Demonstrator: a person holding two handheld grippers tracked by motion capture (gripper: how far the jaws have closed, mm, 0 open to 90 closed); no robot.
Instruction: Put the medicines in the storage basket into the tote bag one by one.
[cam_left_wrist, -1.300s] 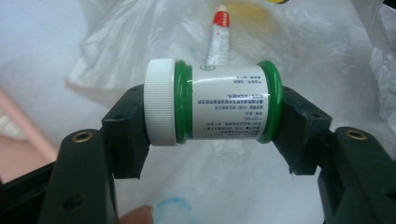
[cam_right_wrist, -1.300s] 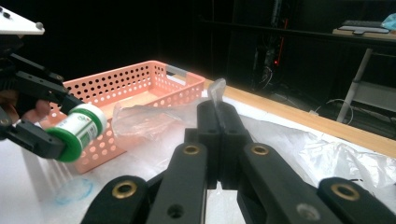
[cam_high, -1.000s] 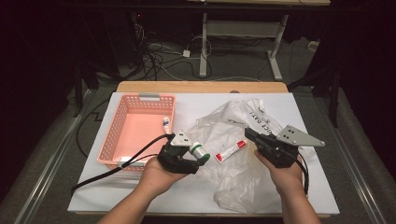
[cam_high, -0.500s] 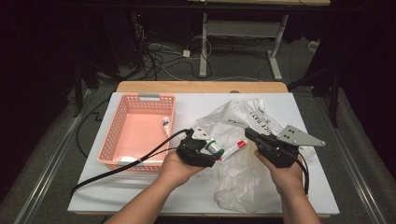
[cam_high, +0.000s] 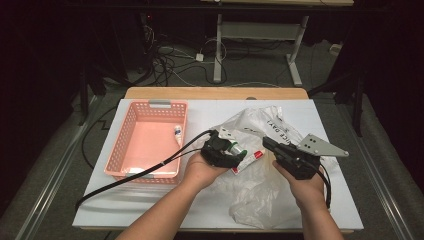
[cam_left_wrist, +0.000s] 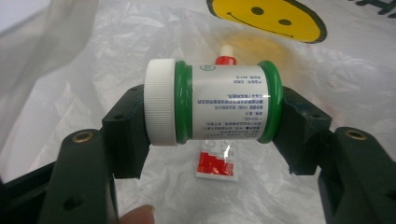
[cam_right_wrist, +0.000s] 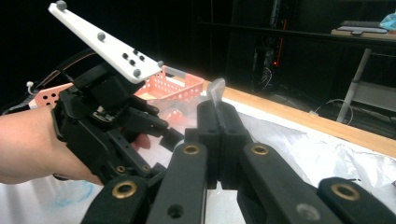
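On the white table (cam_high: 150, 200) there are 2 hand-held grippers, 1 pink plastic basket (cam_high: 131, 150) at the left of the high view, 1 crumpled clear plastic bag (cam_high: 260, 195) printed with a yellow smiley face (cam_left_wrist: 266, 16), 1 green-and-white cylindrical bottle with a white ribbed cap (cam_left_wrist: 215, 103), 1 red-and-white tube (cam_left_wrist: 215, 161) and 1 small white vial (cam_high: 177, 132) lying inside the basket near its right wall. The left gripper (cam_high: 222, 150), near the centre of the high view, is clamped on the bottle: in the left gripper view its 2 black jaws press on the bottle's 2 ends, so the long axis runs crosswise between them, cap toward the left of that frame and the base toward the right (the label's small print is readable only as lines). The tube lies on the bag beneath the bottle, its long axis running up the frame with the red cap end at the top, mostly hidden behind the bottle. The left hand (cam_high: 202, 170) reaches in from the bottom centre, forearm angled up and to the right. The right gripper (cam_high: 290, 152), at the centre right, has its jaws pressed together on a thin fold of the bag, seen in the right gripper view as a sliver of film standing above the tips (cam_right_wrist: 217, 100). The right hand (cam_high: 305, 187) holds it from below, wrist rising from the lower right.
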